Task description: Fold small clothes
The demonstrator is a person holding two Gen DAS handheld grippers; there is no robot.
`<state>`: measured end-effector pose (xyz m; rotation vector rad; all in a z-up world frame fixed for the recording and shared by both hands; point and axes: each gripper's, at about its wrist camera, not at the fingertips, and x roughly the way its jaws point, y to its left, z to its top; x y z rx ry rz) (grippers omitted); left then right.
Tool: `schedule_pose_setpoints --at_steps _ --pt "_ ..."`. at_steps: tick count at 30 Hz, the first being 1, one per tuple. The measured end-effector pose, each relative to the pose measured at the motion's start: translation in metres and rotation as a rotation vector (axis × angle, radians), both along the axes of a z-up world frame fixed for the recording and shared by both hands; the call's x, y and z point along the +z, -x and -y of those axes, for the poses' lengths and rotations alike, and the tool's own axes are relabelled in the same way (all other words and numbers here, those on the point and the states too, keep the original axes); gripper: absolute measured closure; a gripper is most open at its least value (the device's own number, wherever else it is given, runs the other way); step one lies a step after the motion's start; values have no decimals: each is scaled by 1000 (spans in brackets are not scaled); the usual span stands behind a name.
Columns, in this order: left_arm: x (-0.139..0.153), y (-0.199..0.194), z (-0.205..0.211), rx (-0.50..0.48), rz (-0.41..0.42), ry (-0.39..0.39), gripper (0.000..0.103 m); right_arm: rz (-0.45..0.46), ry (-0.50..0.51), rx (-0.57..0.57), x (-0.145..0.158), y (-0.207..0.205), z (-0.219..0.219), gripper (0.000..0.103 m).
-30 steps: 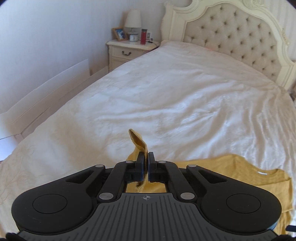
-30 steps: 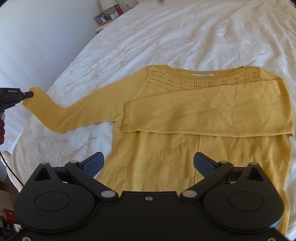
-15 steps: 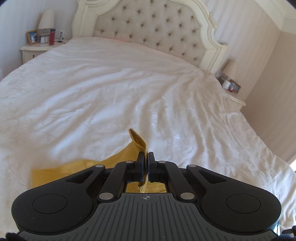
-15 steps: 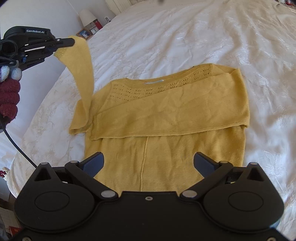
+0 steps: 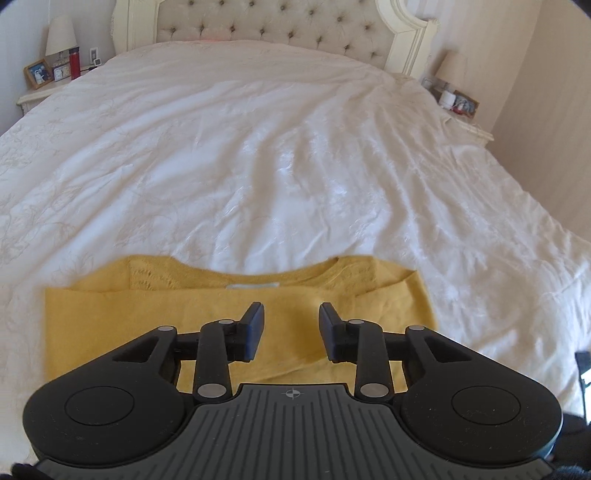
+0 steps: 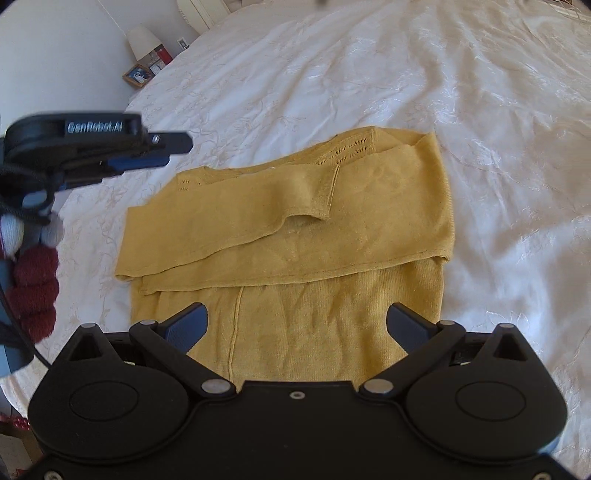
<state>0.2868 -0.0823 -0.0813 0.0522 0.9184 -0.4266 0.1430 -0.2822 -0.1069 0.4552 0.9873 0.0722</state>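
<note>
My left gripper (image 5: 291, 319) has just been opening, and its jaws now stand apart with nothing between them; only the yellow sweater (image 5: 207, 314) shows below the gap. From my right wrist view I see that same gripper (image 6: 162, 149) off to the left, above the white bedspread (image 6: 498, 147) and beside the sweater's left edge, not touching it. The hand (image 6: 35, 280) holding it wears a dark red knitted glove.

The sweater (image 6: 332, 306) lies flat on the near part of the bed, neckline away from me. Both sleeves are folded across the chest: the right one lies smooth from edge to edge, and the left one (image 6: 236, 206) sits on top of it, a little rumpled, its cuff (image 6: 327, 188) near the middle of the chest.

My right gripper (image 6: 297, 325) hangs over the sweater's lower half with its jaws wide apart and empty.

At the head of the bed I see a tufted headboard (image 5: 273, 27), with a lamp (image 5: 61, 37) on the left nightstand.
</note>
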Motion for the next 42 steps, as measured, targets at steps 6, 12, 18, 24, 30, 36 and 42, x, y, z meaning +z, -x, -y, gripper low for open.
schedule_pose_setpoints --at_steps 6,12,18,24,30,36,42 --pt "-53 8 -68 178 -141 -126 71 5 17 24 -5 -30 0 1" --pt "-85 -3 -120 355 -228 -141 71 1 3 19 -16 -68 4 1" --pt "-103 -19 -125 401 -233 -153 71 12 -22 14 -26 -100 10 0" --pt "-115 -25 -124 425 -242 -151 69 27 -84 20 -39 -127 16 1" --pt "-117 -27 -125 403 -246 -150 68 -31 -104 -8 -62 -142 20 1" --pt "-117 -26 -120 383 -240 -167 67 -82 -102 -47 -75 -146 24 37" --pt "-118 -26 -120 386 -241 -166 67 -104 -85 -52 -76 -149 22 77"
